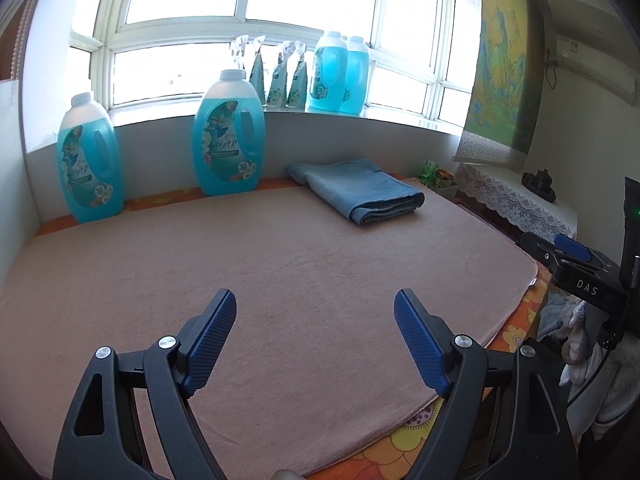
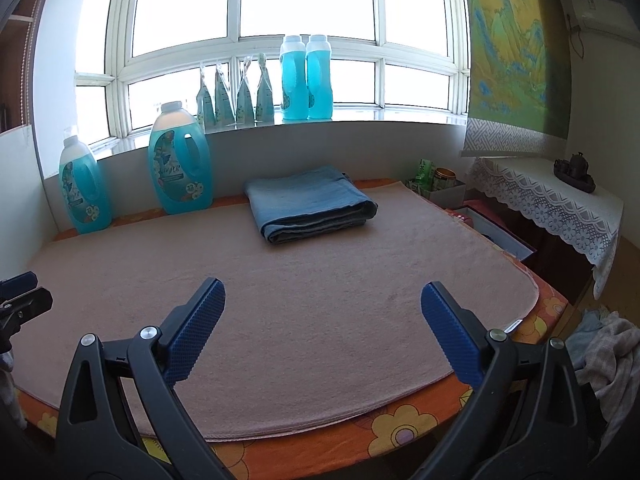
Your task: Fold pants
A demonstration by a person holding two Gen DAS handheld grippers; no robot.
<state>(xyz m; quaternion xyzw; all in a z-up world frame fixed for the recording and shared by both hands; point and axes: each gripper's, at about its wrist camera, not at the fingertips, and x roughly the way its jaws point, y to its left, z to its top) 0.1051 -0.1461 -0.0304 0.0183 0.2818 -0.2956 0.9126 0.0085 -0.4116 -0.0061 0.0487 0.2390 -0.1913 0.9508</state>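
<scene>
Blue pants point(image 1: 360, 190) lie folded in a neat stack at the far side of the pink mat point(image 1: 240, 280); they also show in the right wrist view point(image 2: 310, 204). My left gripper point(image 1: 315, 304) is open and empty, held over the near part of the mat, well short of the pants. My right gripper point(image 2: 322, 294) is open and empty, also over the near part of the mat point(image 2: 320, 320). The right gripper's body shows at the right edge of the left wrist view point(image 1: 580, 268). The left gripper's tip shows at the left edge of the right wrist view point(image 2: 20, 296).
Two large blue detergent bottles point(image 1: 228, 136) point(image 1: 88, 160) stand at the mat's far left by the wall. More bottles and pouches point(image 2: 306, 78) stand on the windowsill. A lace-covered side table point(image 2: 560, 208) stands to the right. Clothes point(image 2: 608, 352) are heaped off the table's right edge.
</scene>
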